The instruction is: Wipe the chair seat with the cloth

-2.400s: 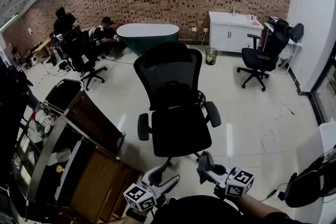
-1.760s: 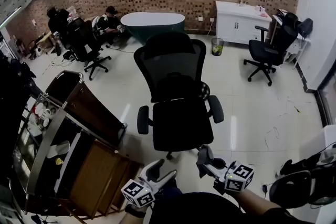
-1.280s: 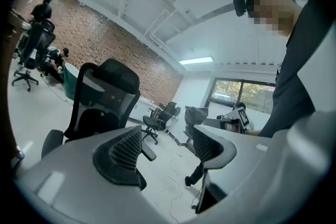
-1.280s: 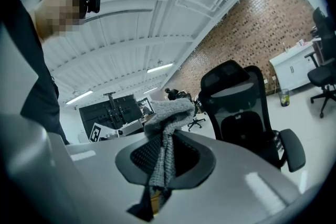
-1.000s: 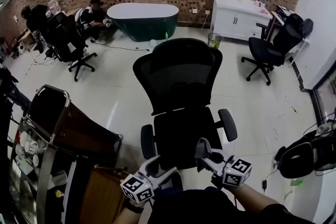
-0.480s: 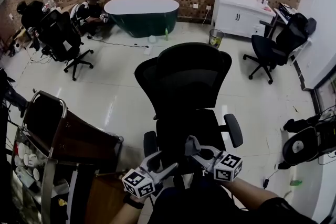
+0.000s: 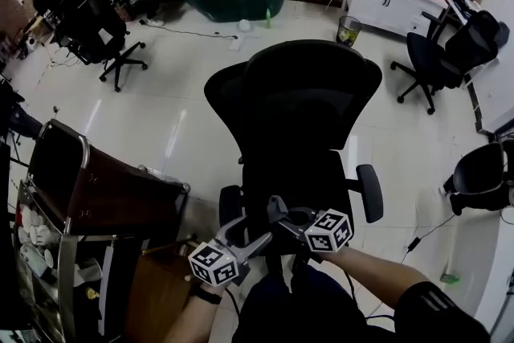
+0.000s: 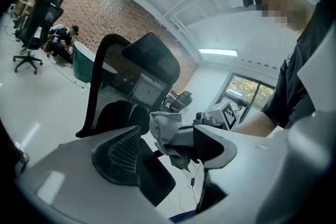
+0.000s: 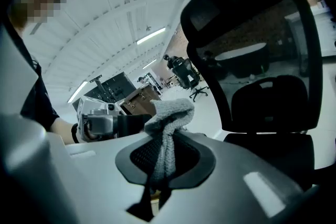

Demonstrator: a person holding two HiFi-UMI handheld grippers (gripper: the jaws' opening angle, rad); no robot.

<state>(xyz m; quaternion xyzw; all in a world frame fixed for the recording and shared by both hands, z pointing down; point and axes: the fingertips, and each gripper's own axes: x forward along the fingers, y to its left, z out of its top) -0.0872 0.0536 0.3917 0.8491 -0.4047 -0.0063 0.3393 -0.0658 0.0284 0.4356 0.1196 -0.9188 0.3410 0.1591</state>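
Both claws have come forward over the chair (image 7: 301, 92); in the earlier frames they hung above the floor (image 7: 185, 116), short of it.
At this moment the right claw (image 9: 165, 157) is closed firmly on the grey cloth (image 9: 169, 112), which stands up in a bunch above the pads and also hangs down between them. The left claw (image 7: 245, 230) has its jaws wide apart and grips nothing; in its own view the cloth shows just ahead of the gap, carried by the right claw. In the head view the two claws are close together above the front edge of the black seat (image 7: 309, 181). I cannot tell if the cloth touches the seat.
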